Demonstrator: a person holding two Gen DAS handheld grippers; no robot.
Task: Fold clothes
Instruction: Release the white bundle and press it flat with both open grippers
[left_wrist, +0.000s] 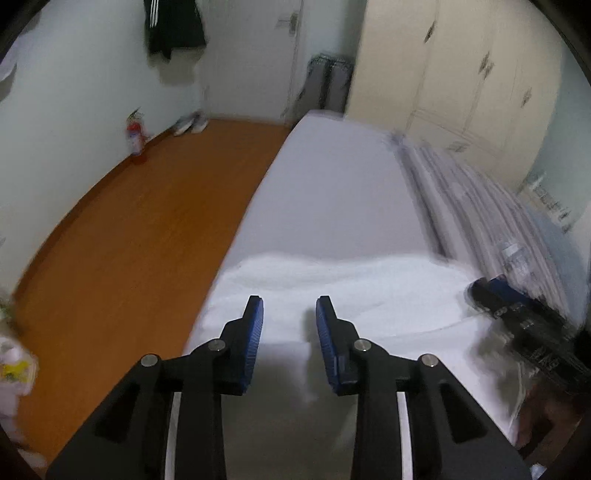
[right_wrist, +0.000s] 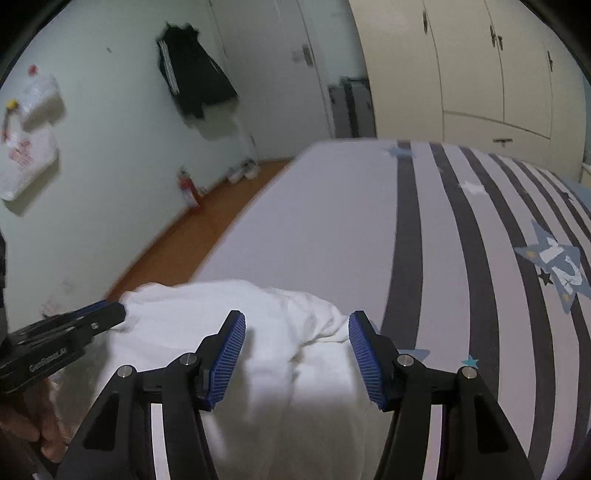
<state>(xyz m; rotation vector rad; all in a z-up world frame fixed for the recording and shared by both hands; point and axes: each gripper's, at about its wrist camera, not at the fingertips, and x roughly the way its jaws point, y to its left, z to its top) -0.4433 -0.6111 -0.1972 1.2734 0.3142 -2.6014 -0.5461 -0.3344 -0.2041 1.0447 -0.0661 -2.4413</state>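
White garment (right_wrist: 229, 325) reaches the bed (right_wrist: 332, 206) edge; both jaws open above it.

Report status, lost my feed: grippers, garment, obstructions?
Left gripper open, right gripper open, both over white garment, rumpled on bed. Nothing in the way.

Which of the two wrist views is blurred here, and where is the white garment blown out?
Left wrist view: motion smear along the right side, where the striped bedding and the right gripper streak; its own fingers stay sharp. Right wrist view: mostly crisp, stripes clean; the white garment is overexposed, with few folds readable. Both: strong fisheye bending and dark corners.
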